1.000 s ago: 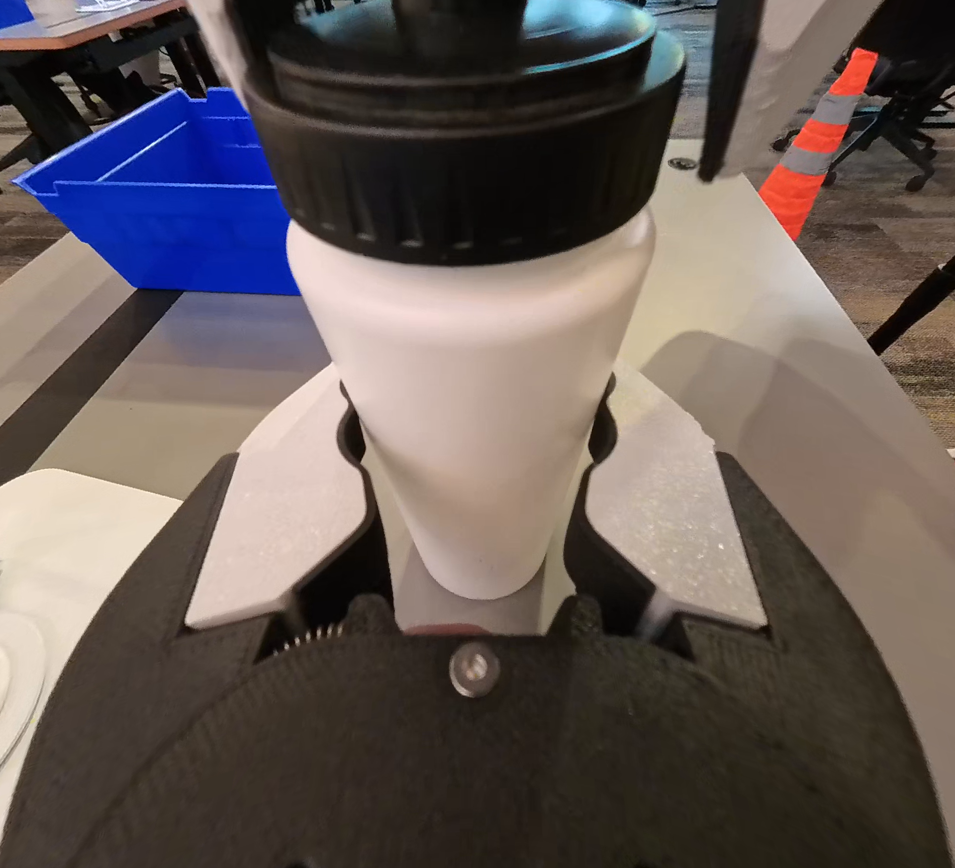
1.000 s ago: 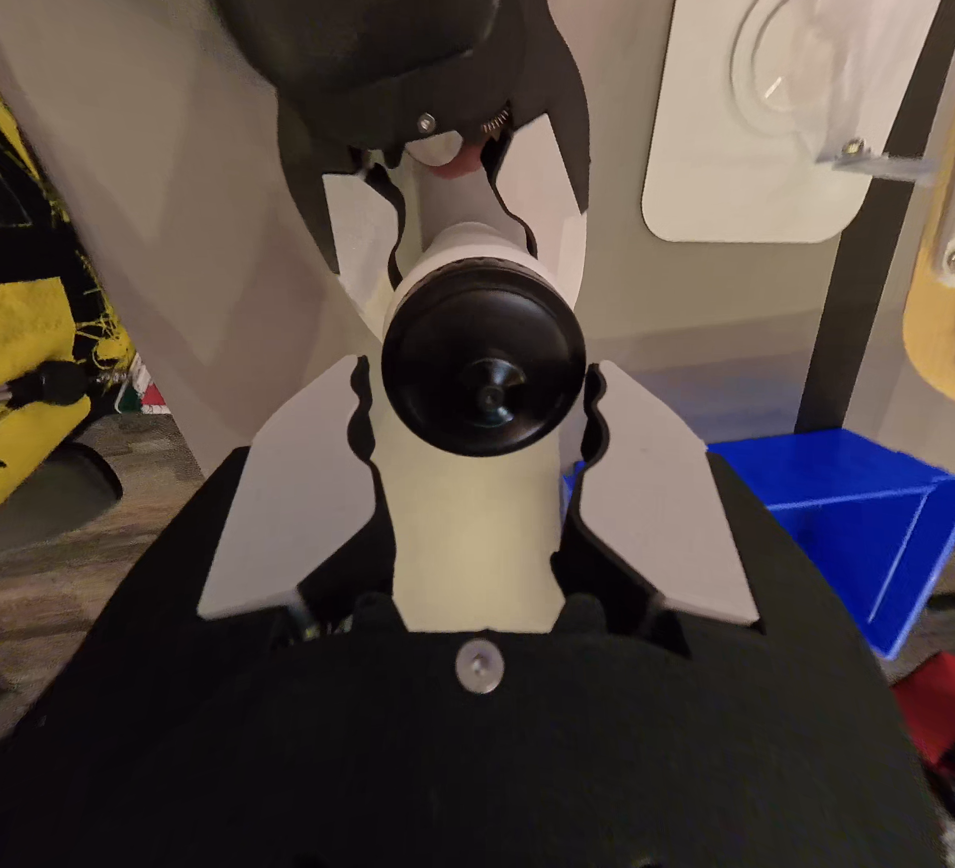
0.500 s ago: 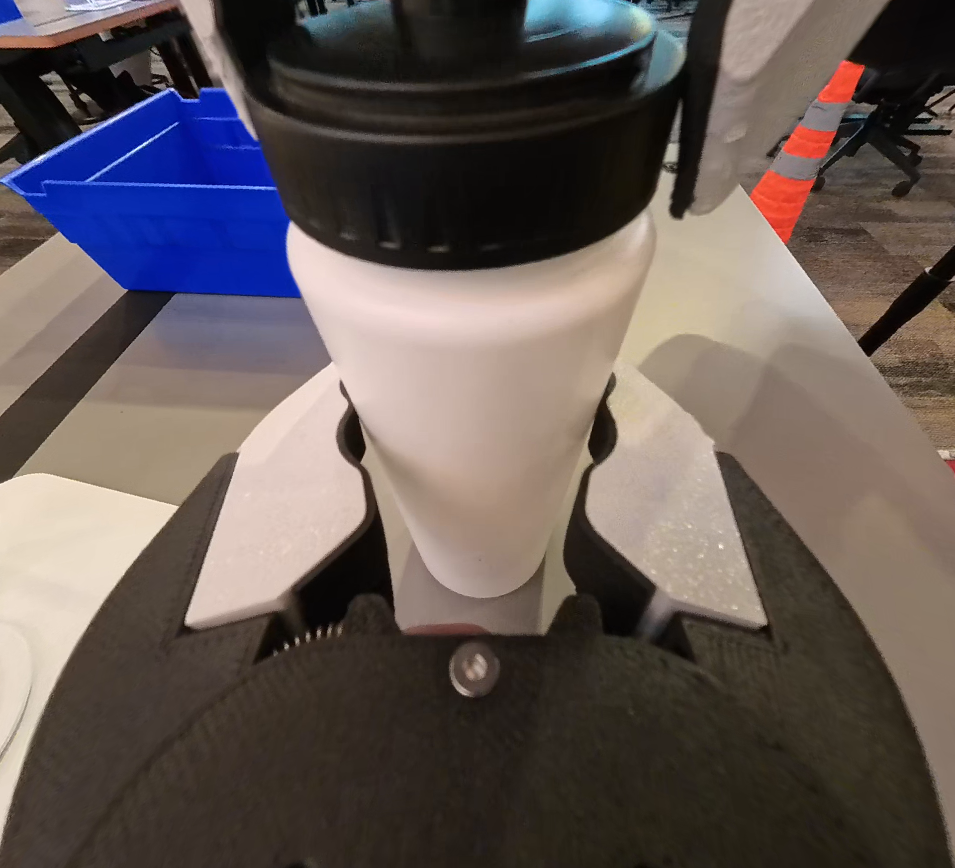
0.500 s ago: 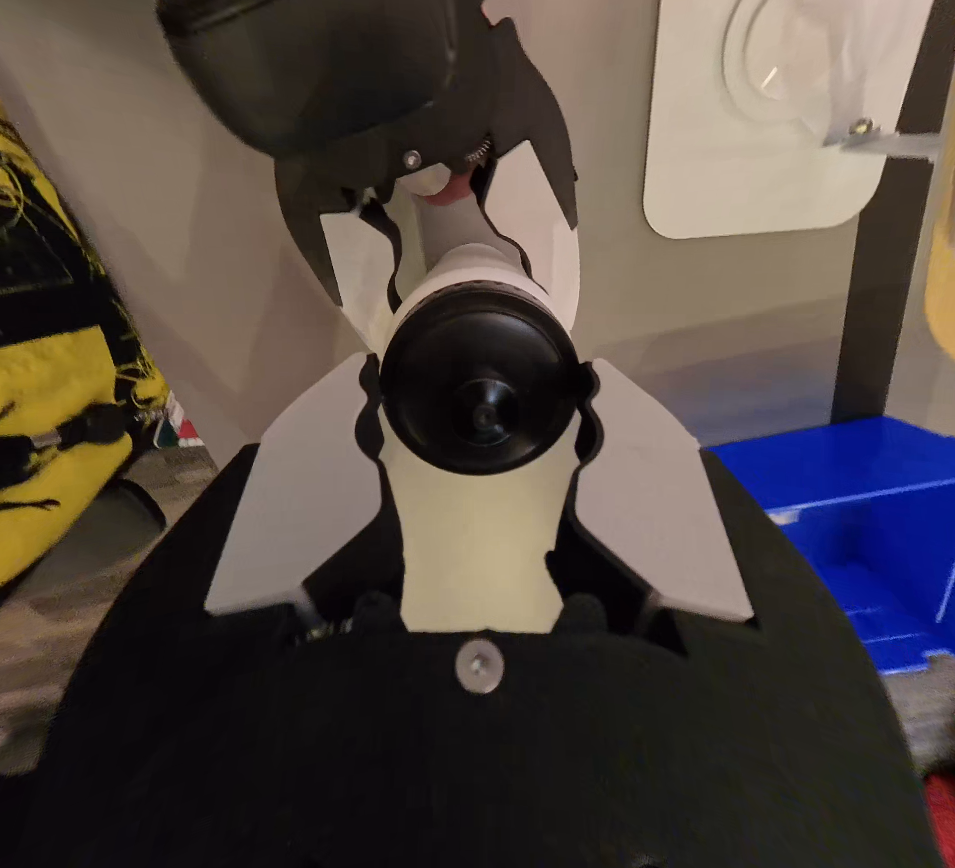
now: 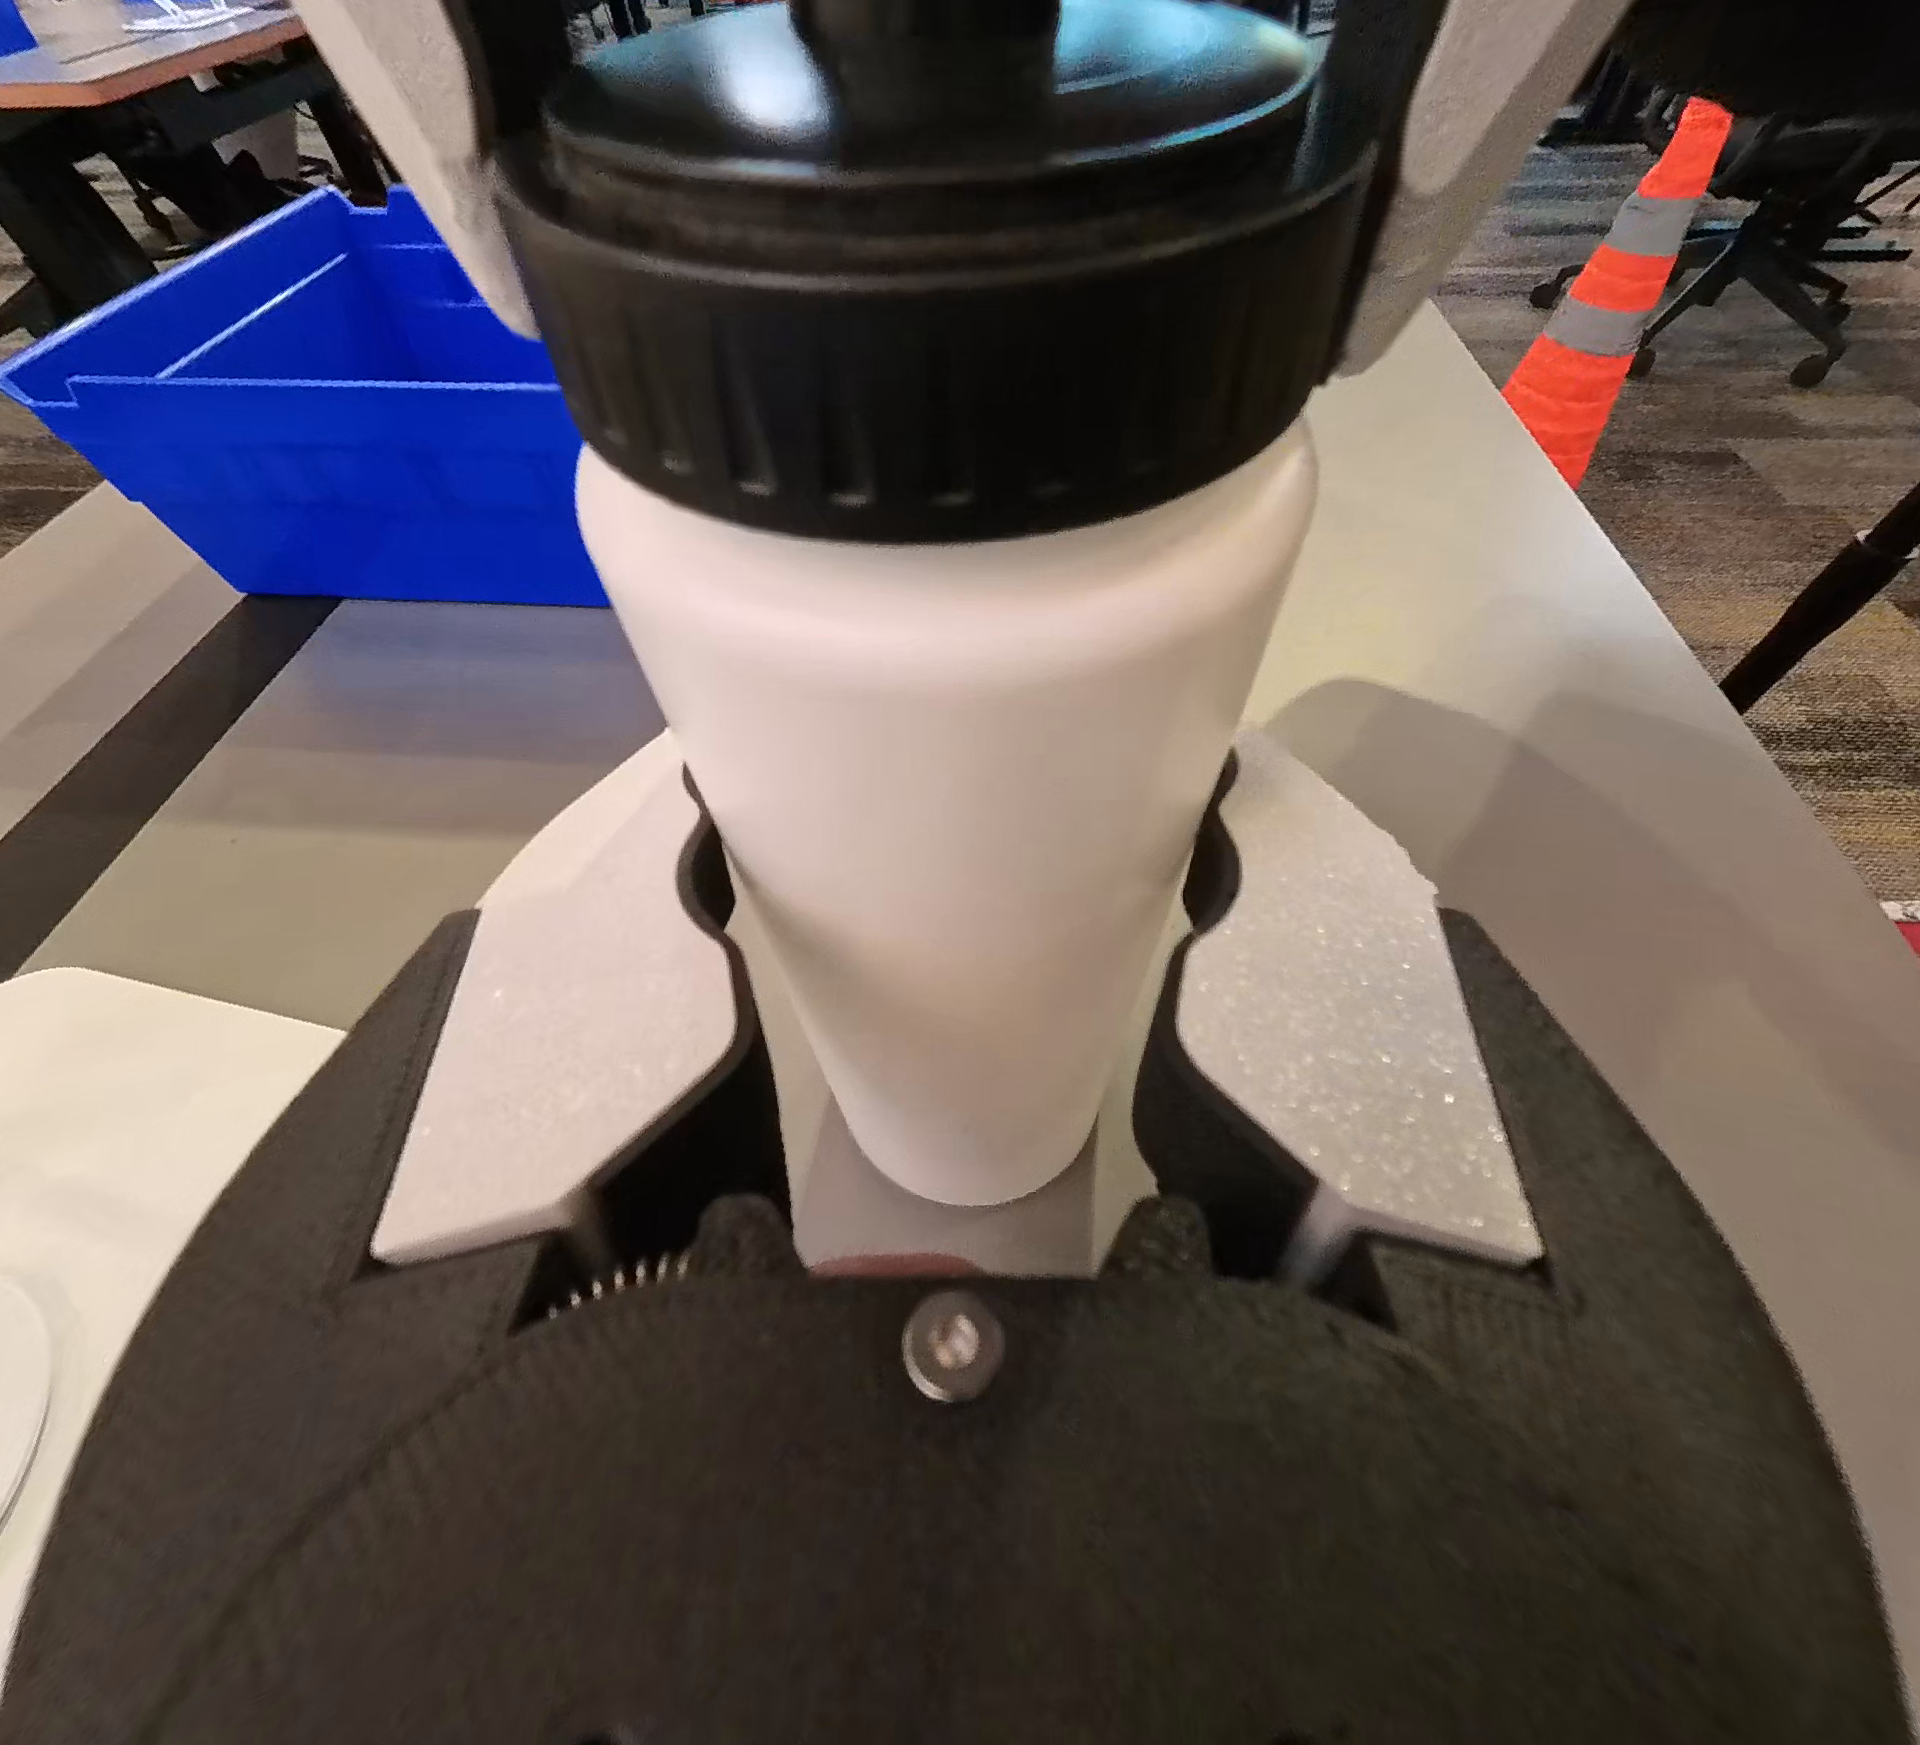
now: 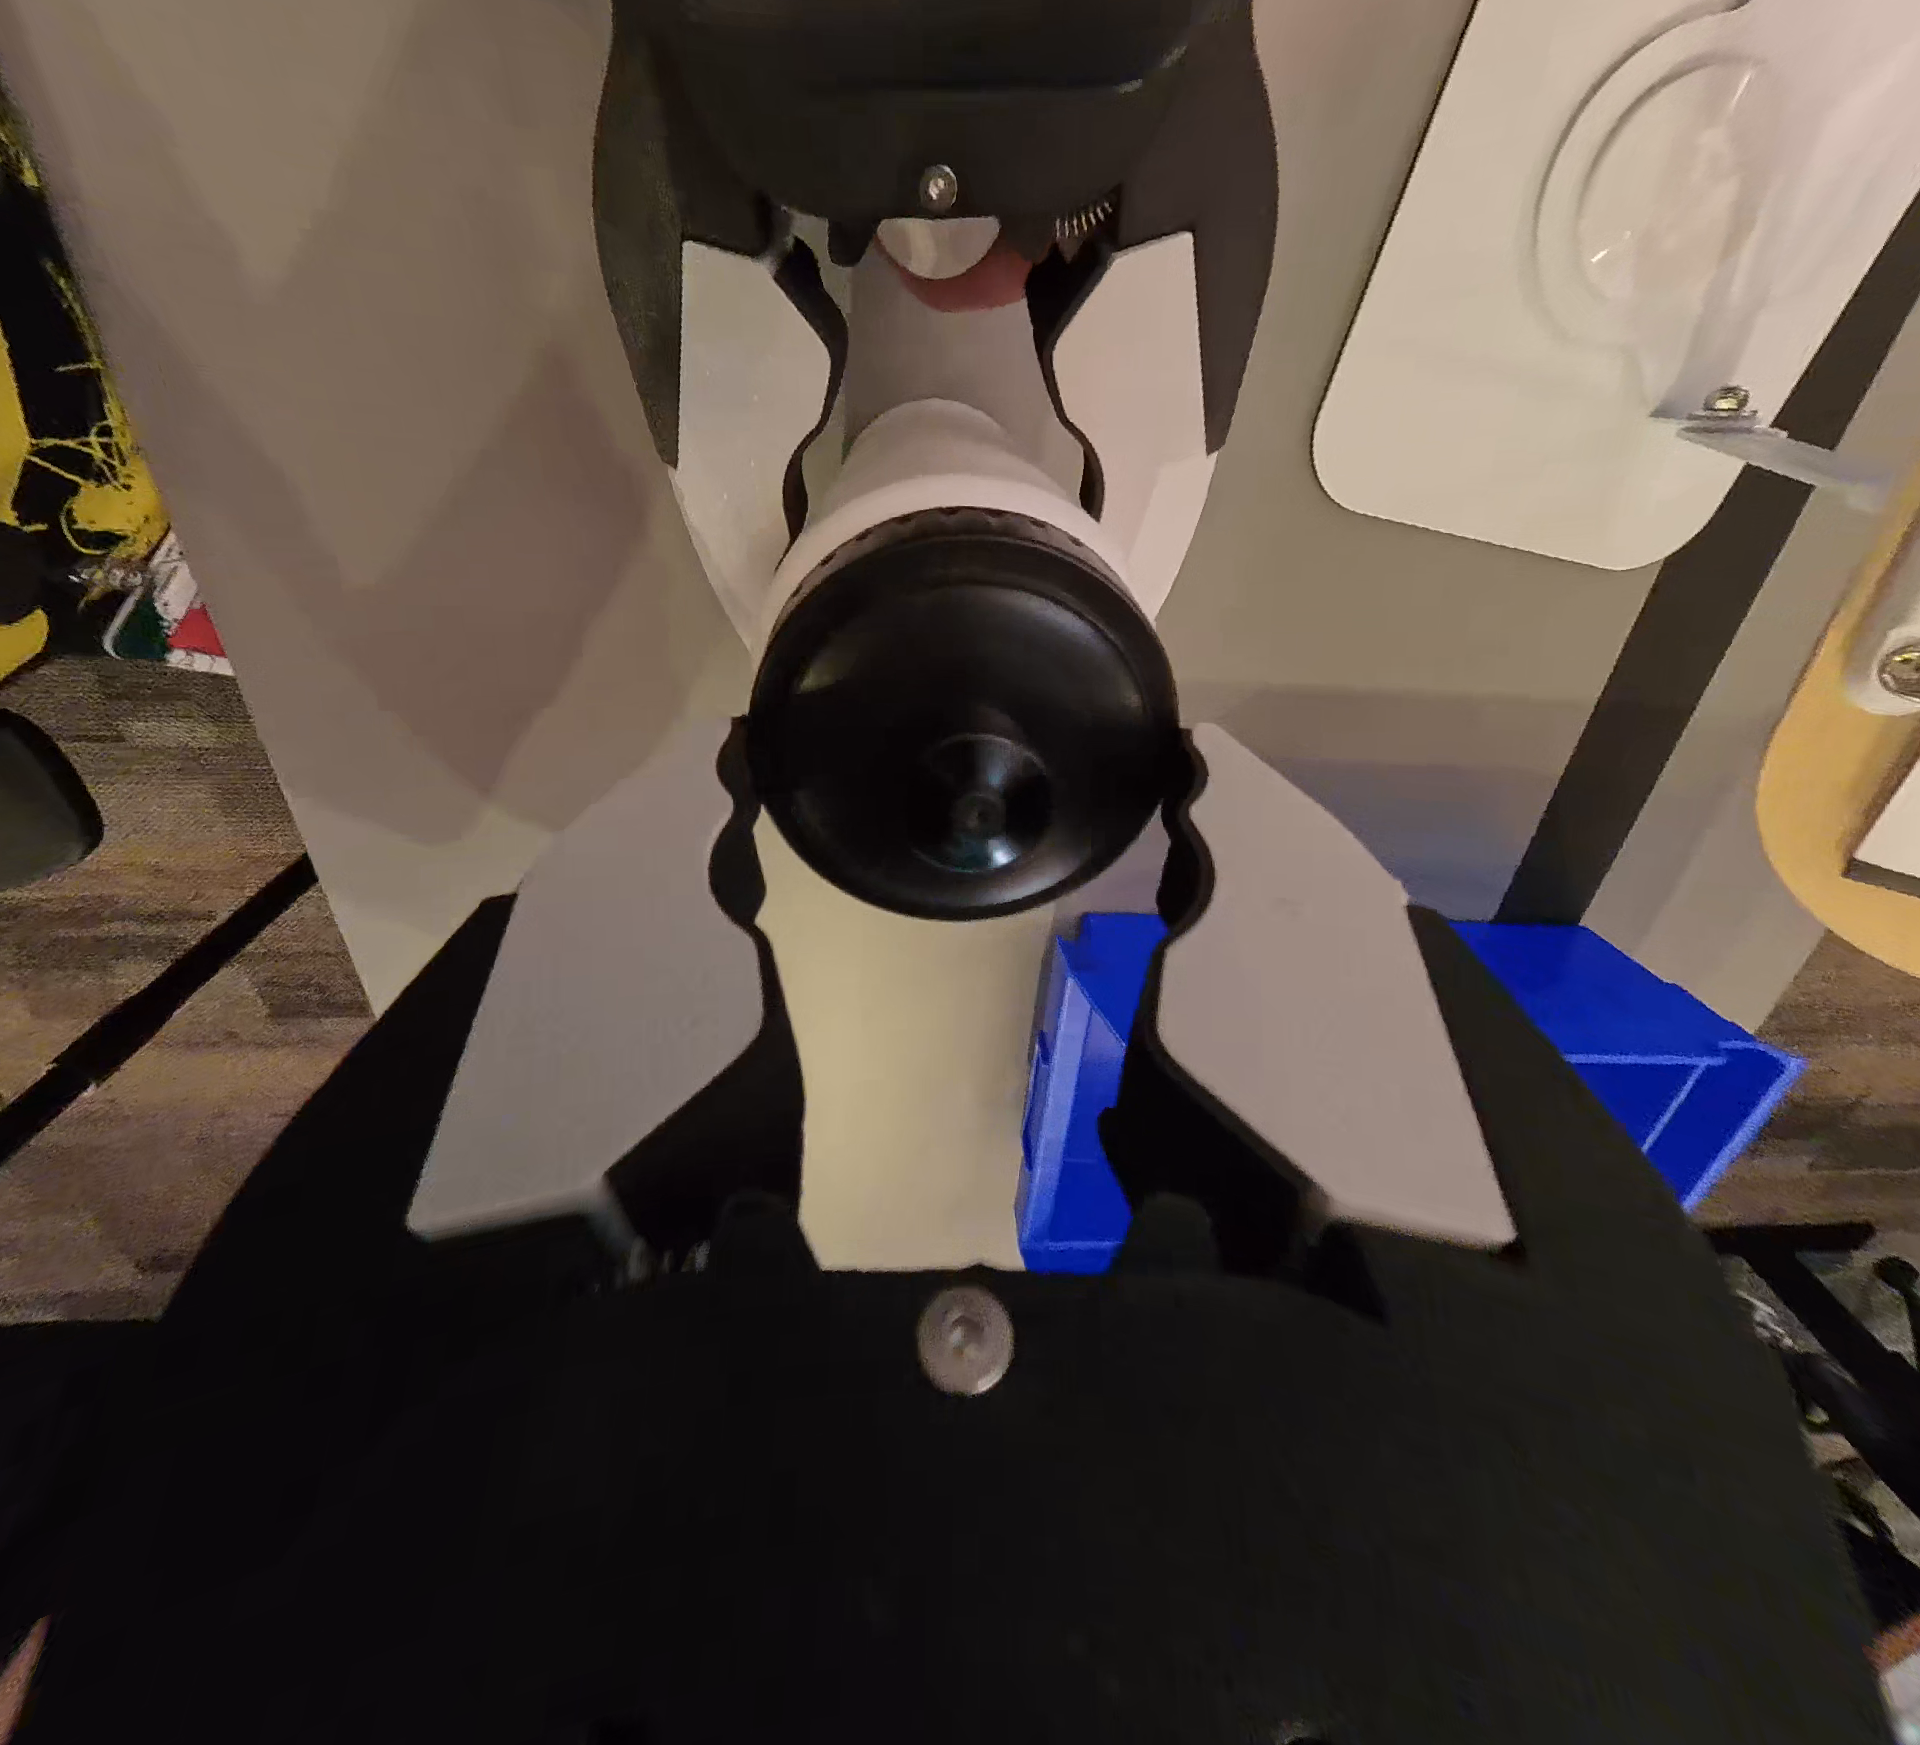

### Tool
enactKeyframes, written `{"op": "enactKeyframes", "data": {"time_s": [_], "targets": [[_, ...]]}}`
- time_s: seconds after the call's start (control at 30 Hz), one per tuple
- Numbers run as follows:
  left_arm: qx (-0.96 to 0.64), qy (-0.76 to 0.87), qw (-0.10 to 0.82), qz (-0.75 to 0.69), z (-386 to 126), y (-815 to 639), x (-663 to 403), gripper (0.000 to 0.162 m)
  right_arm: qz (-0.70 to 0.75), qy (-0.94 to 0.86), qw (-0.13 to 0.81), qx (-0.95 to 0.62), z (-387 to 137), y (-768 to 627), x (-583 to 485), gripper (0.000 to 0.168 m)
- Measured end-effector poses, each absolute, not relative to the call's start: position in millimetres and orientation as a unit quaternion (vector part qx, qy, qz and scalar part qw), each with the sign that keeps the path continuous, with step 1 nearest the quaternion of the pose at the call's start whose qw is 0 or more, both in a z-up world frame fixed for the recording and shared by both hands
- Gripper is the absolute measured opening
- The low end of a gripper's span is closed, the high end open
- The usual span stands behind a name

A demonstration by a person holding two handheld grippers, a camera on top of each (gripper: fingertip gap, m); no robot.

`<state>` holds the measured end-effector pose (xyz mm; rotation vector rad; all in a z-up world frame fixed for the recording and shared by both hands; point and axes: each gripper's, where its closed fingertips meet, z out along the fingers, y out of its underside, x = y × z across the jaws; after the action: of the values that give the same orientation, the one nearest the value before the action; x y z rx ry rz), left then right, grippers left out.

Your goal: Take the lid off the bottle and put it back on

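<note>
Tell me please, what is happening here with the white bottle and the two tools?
A person works with two handheld tools. The left tool is clamped on the body of the white bottle and holds it above the grey table. The right tool has its fingers against the rim of the black lid, which sits on the bottle's neck. Whether the lid is being loosened or tightened, I cannot tell. A blue bin stands behind.
</note>
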<state>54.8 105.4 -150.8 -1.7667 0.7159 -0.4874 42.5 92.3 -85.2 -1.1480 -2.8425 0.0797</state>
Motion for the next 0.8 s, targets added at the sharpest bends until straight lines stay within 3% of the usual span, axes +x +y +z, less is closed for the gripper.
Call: {"op": "enactKeyframes", "data": {"time_s": [0.27, 0.37, 0.5, 0.63, 0.8], "targets": [[-0.747, 0.297, 0.555, -0.214, -150, 106, 52, 0.086, 0.068, -0.837, 0.053, -0.540, -85, 89, 38, 0.076], [-0.748, 0.305, 0.553, -0.204, -151, 106, 57, 0.086, 0.038, -0.856, 0.051, -0.513, -86, 90, 45, 0.076], [-0.748, 0.305, 0.553, -0.205, -151, 105, 58, 0.086, 0.041, -0.890, 0.049, -0.451, -81, 92, 47, 0.089], [-0.747, 0.306, 0.553, -0.205, -151, 105, 58, 0.086, 0.037, -0.919, 0.040, -0.390, -81, 93, 47, 0.076], [-0.747, 0.304, 0.553, -0.207, -151, 105, 57, 0.086, 0.037, -0.919, 0.021, -0.392, -86, 93, 47, 0.075]]}}
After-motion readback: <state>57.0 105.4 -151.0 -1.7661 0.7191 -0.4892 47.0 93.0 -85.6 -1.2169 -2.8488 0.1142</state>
